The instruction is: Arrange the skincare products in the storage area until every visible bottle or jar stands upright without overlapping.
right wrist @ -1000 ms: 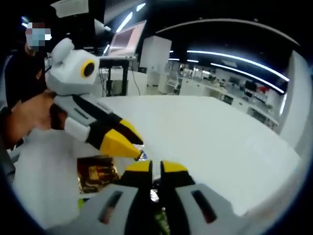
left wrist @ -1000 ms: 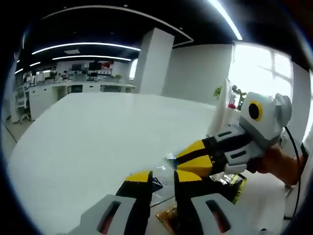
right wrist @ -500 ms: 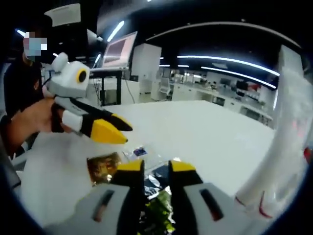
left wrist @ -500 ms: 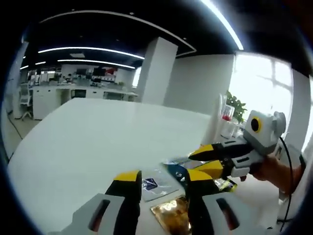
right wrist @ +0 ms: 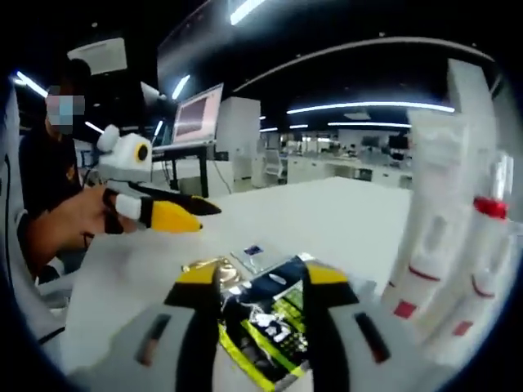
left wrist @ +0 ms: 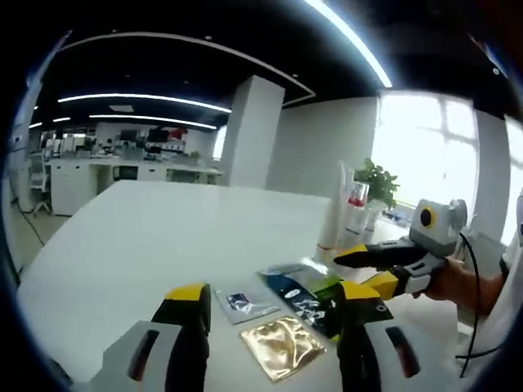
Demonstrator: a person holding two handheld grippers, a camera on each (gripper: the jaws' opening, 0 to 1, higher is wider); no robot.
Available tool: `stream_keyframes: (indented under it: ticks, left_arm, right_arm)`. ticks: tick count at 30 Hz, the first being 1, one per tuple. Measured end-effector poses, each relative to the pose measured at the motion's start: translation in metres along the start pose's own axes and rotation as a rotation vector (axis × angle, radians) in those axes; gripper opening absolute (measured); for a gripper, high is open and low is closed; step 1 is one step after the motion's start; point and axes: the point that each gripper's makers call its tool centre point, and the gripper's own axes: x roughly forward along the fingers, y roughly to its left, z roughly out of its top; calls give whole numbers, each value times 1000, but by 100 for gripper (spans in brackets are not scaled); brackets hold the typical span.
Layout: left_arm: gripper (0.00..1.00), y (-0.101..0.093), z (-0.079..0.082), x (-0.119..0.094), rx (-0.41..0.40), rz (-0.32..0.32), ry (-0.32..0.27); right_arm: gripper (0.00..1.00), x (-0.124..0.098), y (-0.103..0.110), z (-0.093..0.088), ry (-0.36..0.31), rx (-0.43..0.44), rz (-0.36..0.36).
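Three flat sachets lie on the white table (left wrist: 147, 237): a gold one (left wrist: 286, 347), a small clear one with a blue label (left wrist: 243, 302) and a black-and-green one (left wrist: 306, 298). My left gripper (left wrist: 274, 298) is open, its jaws wide apart on either side of them. Two white tubes (left wrist: 339, 208) with red marks stand upright behind. In the right gripper view the black-and-green sachet (right wrist: 265, 318) lies between the spread jaws of my open right gripper (right wrist: 261, 282), untouched. The gold sachet (right wrist: 208, 265) and the white tubes (right wrist: 433, 212) show there too.
The right gripper (left wrist: 355, 269) reaches into the left gripper view from the right, held by a hand. The left gripper (right wrist: 206, 216) hangs over the table's left side. A person sits behind it, near a monitor (right wrist: 196, 114). A plant (left wrist: 376, 175) stands behind the tubes.
Both grippers have opened wider and drawn back and apart from each other. The sachets, earlier crowded under the tips, now lie spread in view, and the tubes have come into sight.
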Motion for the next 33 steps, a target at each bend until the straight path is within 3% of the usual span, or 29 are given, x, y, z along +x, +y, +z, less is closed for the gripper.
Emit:
stream_keyframes:
  ticks: [10, 16, 19, 23, 33]
  left_arm:
    - [73, -12, -16, -9, 76, 14, 41]
    - [80, -21, -18, -20, 120, 0, 37]
    - [84, -24, -18, -24, 141, -2, 35]
    - [89, -27, -17, -33, 139, -5, 17]
    - [93, -37, -21, -52, 135, -10, 11]
  right_arm:
    - [54, -39, -7, -3, -15, -12, -110]
    - [65, -63, -14, -4, -37, -21, -190]
    - [76, -66, -17, 1, -31, -45, -207]
    - [80, -79, -18, 9, -58, -37, -210]
    - [98, -106, -17, -3, -43, -20, -248]
